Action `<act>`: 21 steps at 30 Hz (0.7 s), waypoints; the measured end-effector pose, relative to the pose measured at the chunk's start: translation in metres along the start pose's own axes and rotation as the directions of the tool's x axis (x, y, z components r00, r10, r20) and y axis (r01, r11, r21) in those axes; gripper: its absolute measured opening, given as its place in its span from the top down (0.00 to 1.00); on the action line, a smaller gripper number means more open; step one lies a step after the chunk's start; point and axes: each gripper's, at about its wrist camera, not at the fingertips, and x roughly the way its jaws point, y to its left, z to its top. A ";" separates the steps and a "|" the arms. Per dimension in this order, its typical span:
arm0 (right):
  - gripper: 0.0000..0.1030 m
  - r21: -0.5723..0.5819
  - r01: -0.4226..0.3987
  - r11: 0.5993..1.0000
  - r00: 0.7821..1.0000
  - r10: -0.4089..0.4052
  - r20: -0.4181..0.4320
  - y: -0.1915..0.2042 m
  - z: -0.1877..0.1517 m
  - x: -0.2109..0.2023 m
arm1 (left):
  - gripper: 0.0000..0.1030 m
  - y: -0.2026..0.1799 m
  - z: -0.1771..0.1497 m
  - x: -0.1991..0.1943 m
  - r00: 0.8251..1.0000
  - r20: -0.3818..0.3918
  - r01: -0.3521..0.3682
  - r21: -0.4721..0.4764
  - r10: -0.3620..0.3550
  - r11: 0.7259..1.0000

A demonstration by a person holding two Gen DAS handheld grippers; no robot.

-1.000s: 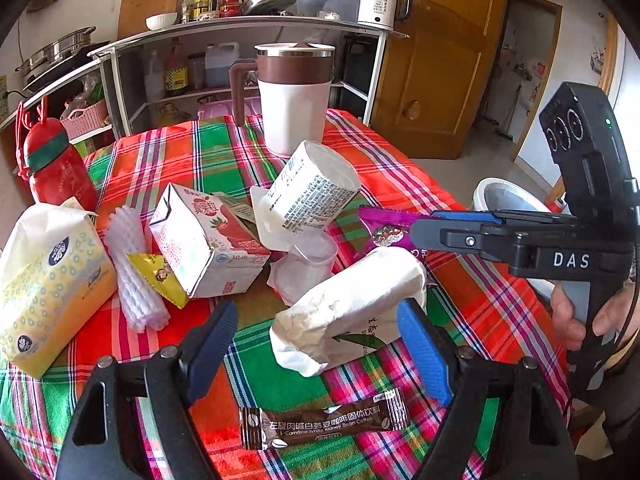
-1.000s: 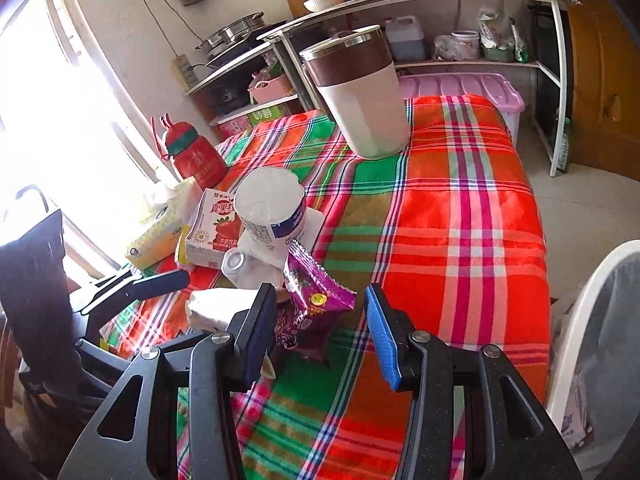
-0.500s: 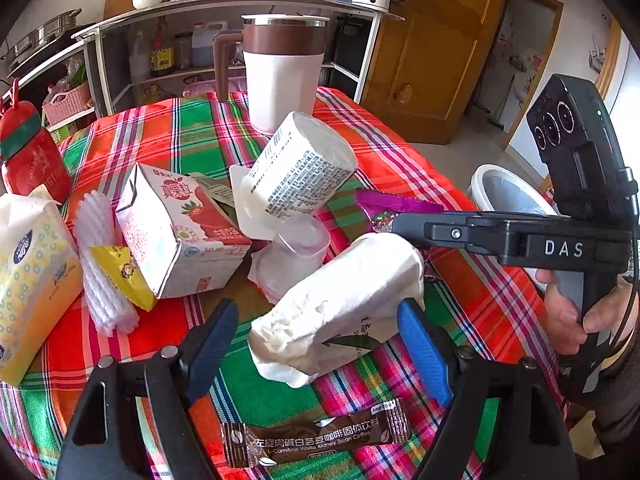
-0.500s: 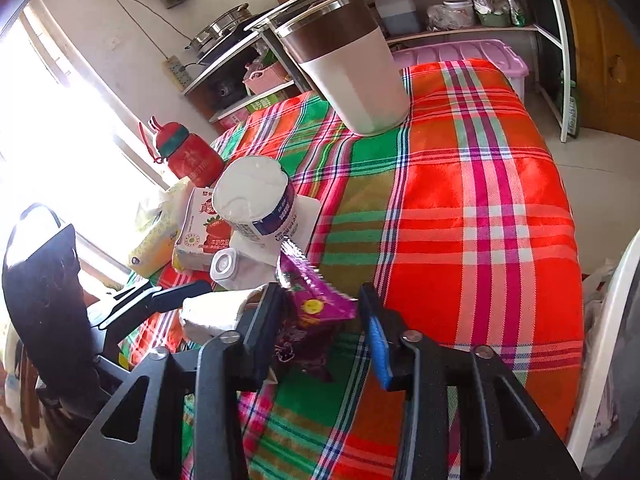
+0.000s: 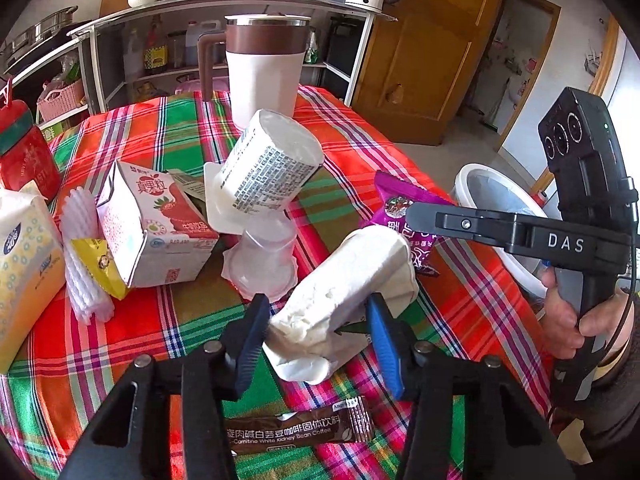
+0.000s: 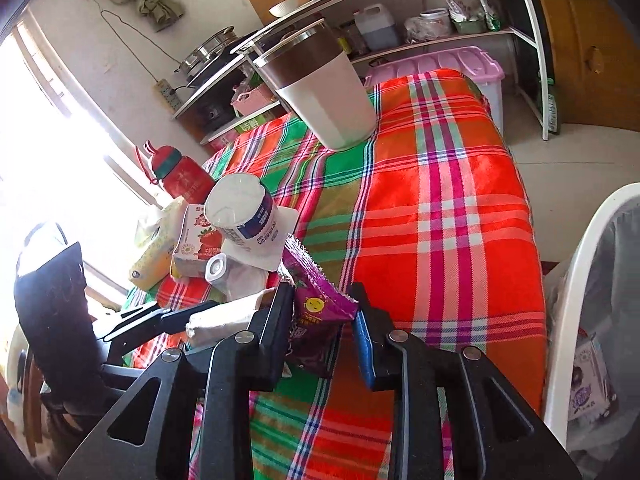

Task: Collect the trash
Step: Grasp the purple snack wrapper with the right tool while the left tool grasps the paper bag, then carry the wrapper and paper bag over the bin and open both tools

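Note:
A crumpled white paper cup [image 5: 360, 264] lies on the plaid tablecloth [image 5: 184, 136]. My left gripper [image 5: 318, 320] is closing on its near end, and both pads touch its sides. To its right, the right gripper [image 6: 322, 300] is closing too, its jaws pinching a purple snack wrapper [image 6: 312, 284]. That wrapper [image 5: 396, 200] shows in the left wrist view beside the right gripper's finger [image 5: 460, 222]. Behind lie a tipped yogurt tub [image 5: 272, 168], a strawberry milk carton [image 5: 148, 232], a clear plastic cup [image 5: 264, 264] and a brown coffee sachet [image 5: 296, 428].
A white bin [image 6: 580, 280] stands off the table's right side. A tall brown-and-white jug [image 5: 264, 68] stands at the back, a red bottle [image 5: 24, 152] and a tissue pack [image 5: 24, 264] at the left. Kitchen shelves [image 5: 224, 4] lie beyond.
The left jaws have closed from wide apart onto the white paper cup. The right jaws have narrowed onto the purple wrapper, which now stands crumpled between them.

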 end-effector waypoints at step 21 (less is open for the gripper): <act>0.81 0.019 0.074 0.997 0.987 -0.076 0.138 -0.012 -0.023 -0.055 | 0.66 -0.033 -0.007 -0.023 0.998 0.057 -0.006 0.006 0.005 1.000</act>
